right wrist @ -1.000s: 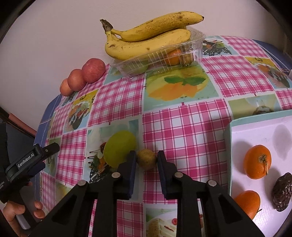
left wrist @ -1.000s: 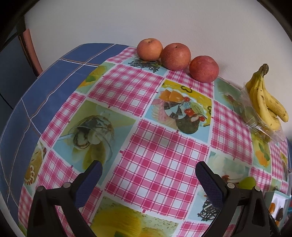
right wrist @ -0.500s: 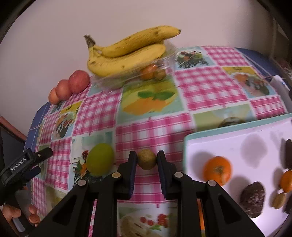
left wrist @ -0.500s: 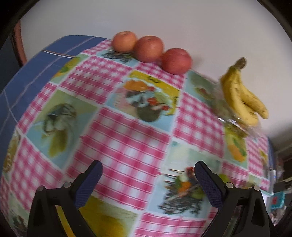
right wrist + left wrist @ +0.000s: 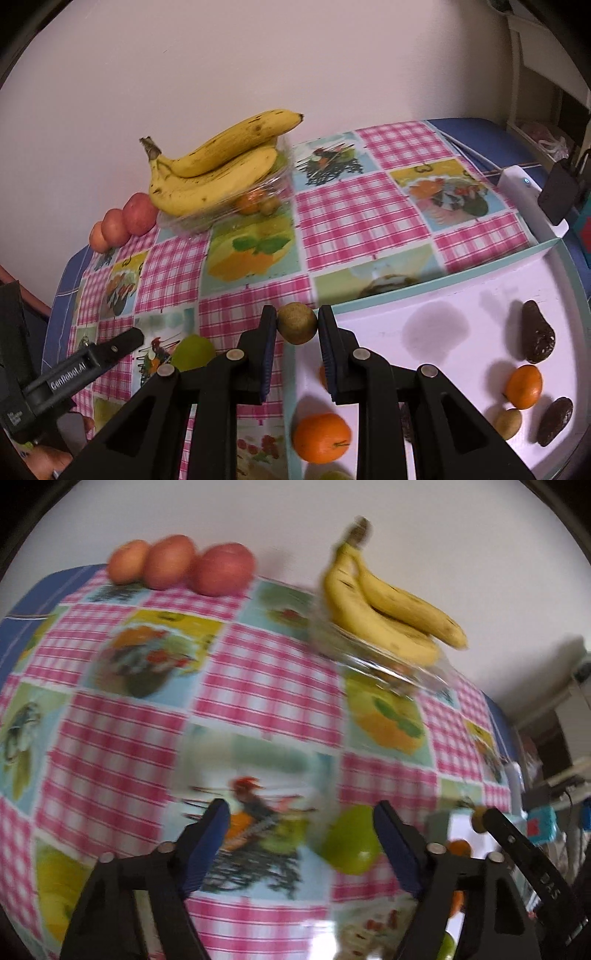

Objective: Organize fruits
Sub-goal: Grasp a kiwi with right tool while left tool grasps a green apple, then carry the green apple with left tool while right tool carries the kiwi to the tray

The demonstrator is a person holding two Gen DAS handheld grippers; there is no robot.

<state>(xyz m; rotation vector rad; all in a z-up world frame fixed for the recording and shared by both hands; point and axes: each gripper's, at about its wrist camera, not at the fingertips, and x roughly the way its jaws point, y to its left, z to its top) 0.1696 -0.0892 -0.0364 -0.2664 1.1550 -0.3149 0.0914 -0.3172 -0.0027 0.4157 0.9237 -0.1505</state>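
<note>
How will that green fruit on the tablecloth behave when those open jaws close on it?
The green fruit looks round and smooth, so it may roll if nudged from one side. Its skin seems glossy, perhaps slippery. It nearly fills the gap of the left gripper, whose jaws stand open, so the fit is probably snug.

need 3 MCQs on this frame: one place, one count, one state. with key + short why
1. Where does the yellow banana bunch lie?
A. on the white tray
B. on the clear plastic punnet
C. on the bare cloth

2. How many red apples stand in the row by the wall?
A. two
B. three
C. five

3. What is the right gripper doing?
A. shut on the small brownish-green round fruit
B. open and empty
C. shut on an orange

Key: 1 B, the bunch rests across the clear plastic punnet. 2 B, three show side by side in the left wrist view. 3 A, the small brownish-green round fruit sits pinched between both fingers, at the white tray edge.
</note>
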